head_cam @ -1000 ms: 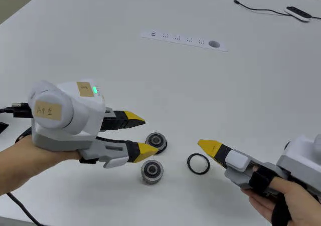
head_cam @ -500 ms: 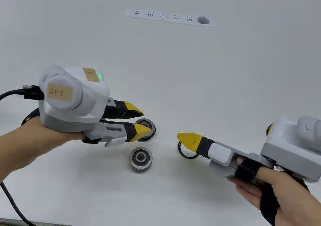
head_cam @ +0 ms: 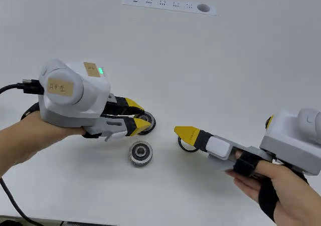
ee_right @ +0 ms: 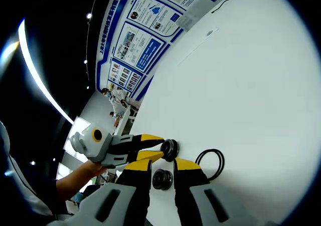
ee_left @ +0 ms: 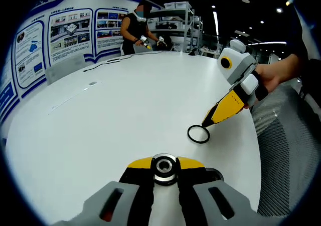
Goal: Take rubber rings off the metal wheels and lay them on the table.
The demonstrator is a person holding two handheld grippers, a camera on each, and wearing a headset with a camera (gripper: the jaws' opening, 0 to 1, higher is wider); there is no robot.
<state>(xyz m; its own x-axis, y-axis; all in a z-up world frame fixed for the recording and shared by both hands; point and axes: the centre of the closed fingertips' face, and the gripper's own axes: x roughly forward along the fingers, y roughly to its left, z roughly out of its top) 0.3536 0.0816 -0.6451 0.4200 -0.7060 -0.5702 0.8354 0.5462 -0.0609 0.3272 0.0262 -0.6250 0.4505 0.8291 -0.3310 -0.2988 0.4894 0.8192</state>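
White laminate forms the bench (head_cam: 210,75) in the head view. The left hand-held gripper (head_cam: 142,117) is closed down on a small round metal wheel (head_cam: 147,122), judged to be pinned there so that its rubber can be worked off. A second metal wheel (head_cam: 141,153) lies free on the bench just beside it. A thin black rubber ring (head_cam: 184,146) lies flat, already off. The right hand-held gripper (head_cam: 188,133) is poised over the ring and covers part of it; one of its jaws is hidden behind the other, so its opening cannot be read here.

In the left gripper view the clamped wheel (ee_left: 165,168) is seated between the yellow tips, with its lower part cut off by them; the ring (ee_left: 198,134) lies beyond, and whether the other gripper's tip touches it cannot be told.

In the right gripper view that gripper's jaws are narrowly parted and nothing is gripped; the second wheel (ee_right: 161,179) is seen through the gap and the ring (ee_right: 210,164) just beside one jaw. Whether rubber remains on either wheel is too small to tell.
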